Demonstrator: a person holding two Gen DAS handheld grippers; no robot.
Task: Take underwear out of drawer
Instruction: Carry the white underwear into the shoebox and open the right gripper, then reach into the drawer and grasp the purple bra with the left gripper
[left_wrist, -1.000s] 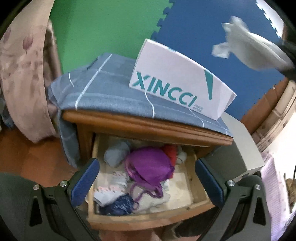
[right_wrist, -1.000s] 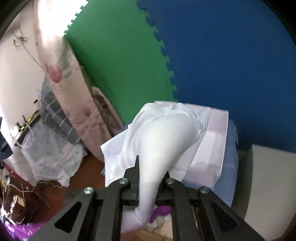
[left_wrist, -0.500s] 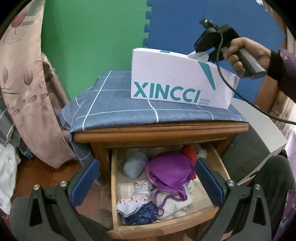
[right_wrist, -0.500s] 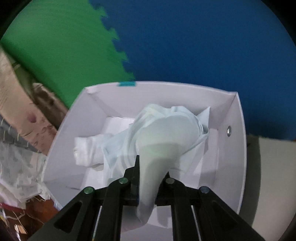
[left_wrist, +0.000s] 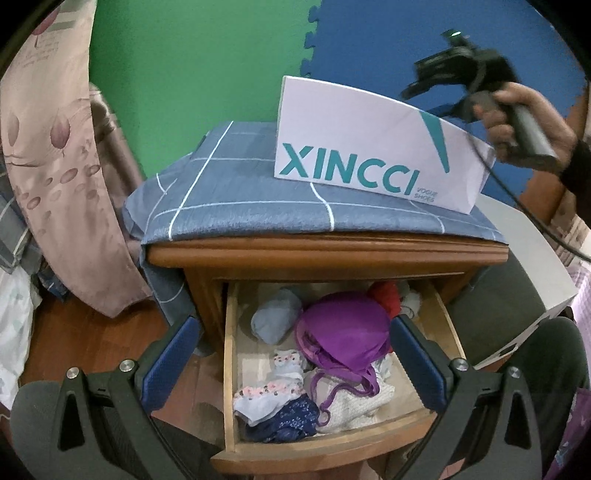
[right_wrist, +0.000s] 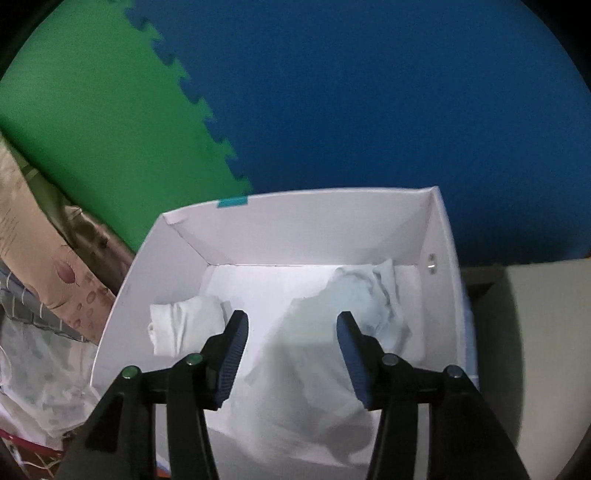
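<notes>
The wooden drawer (left_wrist: 229, 369) is pulled open and holds several garments: a purple bra (left_wrist: 347, 332), a grey-blue roll (left_wrist: 275, 319) and floral and navy pieces (left_wrist: 273, 402). My left gripper (left_wrist: 295, 332) hovers open in front of it, holding nothing. My right gripper (right_wrist: 291, 321) hangs over the white shoe box (right_wrist: 295, 229) with its jaws opening. The white underwear (right_wrist: 332, 354) lies loose in the box beneath them, and the pads do not press on it. A rolled white piece (right_wrist: 181, 325) lies at the box's left. The left wrist view shows the right gripper (left_wrist: 421, 90) in a hand (left_wrist: 517, 114) behind the box (left_wrist: 369, 147).
The box stands on a blue checked cloth (left_wrist: 258, 199) covering the nightstand. A floral fabric (left_wrist: 55, 147) hangs at the left above a wooden floor (left_wrist: 92, 332). A pale grey box (left_wrist: 524, 258) sits right of the nightstand. Green and blue foam mats back the scene.
The right gripper carried the white underwear down over the shoe box, then opened its jaws and let it drop inside. The left gripper stayed open before the drawer.
</notes>
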